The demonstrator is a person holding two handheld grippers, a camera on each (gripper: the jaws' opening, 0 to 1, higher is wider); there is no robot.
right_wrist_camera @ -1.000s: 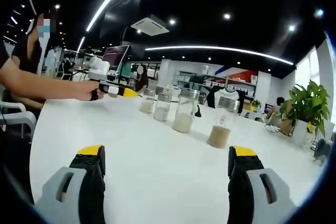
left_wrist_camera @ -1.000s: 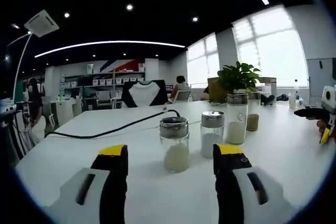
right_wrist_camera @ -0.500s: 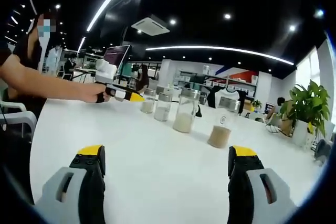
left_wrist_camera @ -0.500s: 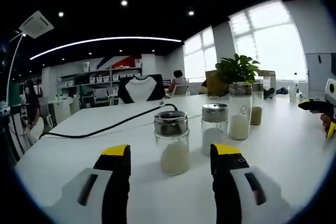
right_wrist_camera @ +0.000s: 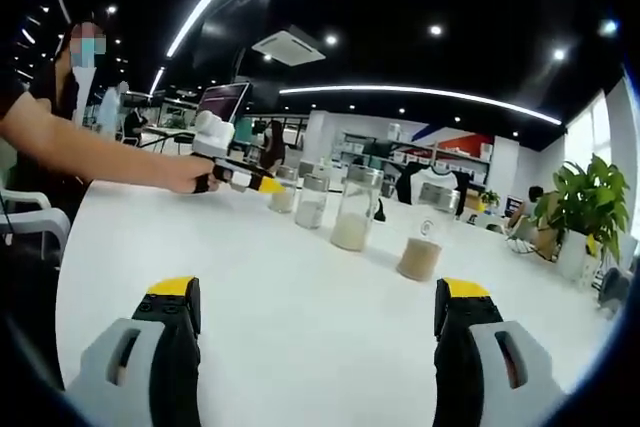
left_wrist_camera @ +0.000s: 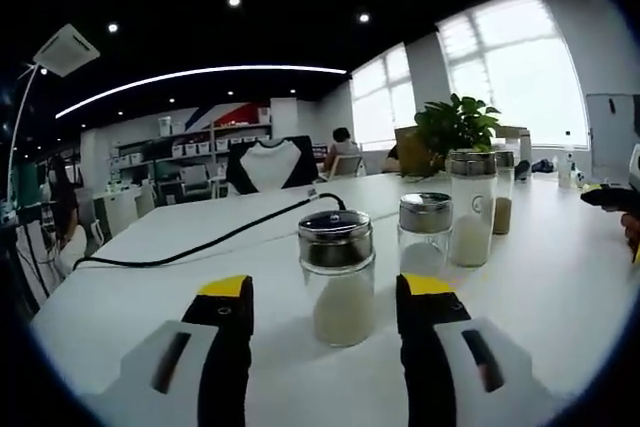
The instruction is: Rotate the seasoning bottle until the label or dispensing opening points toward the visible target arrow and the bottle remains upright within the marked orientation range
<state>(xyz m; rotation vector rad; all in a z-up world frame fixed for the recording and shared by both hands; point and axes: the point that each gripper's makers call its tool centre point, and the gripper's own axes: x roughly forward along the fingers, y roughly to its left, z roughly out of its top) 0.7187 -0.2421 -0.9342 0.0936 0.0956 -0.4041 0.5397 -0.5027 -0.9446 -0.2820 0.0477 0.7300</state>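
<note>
Left gripper view: the left gripper (left_wrist_camera: pixel 325 292) reaches forward over a white table (left_wrist_camera: pixel 150 277), its two yellow-tipped jaws spread wide and holding nothing. Between the jaw tips, a little beyond them, stands the nearest seasoning bottle (left_wrist_camera: pixel 337 277), upright, clear glass with a dark metal cap and pale powder in its lower part. To its right and farther off stands a second short bottle (left_wrist_camera: pixel 425 235), then a tall bottle (left_wrist_camera: pixel 472 207) with white contents, and just behind that a fourth bottle (left_wrist_camera: pixel 503 193) with brown contents. A black cable (left_wrist_camera: pixel 200 245) runs across the table on the left. A potted plant (left_wrist_camera: pixel 455 127) sits at the far end, near bright windows.

Right gripper view: the right gripper (right_wrist_camera: pixel 315 307) hovers low over the same table, its jaws also spread wide apart and empty. The four bottles stand in a row farther away, the brown-filled one nearest on the right. At the far left a person's hand (right_wrist_camera: pixel 190 174) holds the left gripper, its yellow tip just beside the farthest bottle.
</note>
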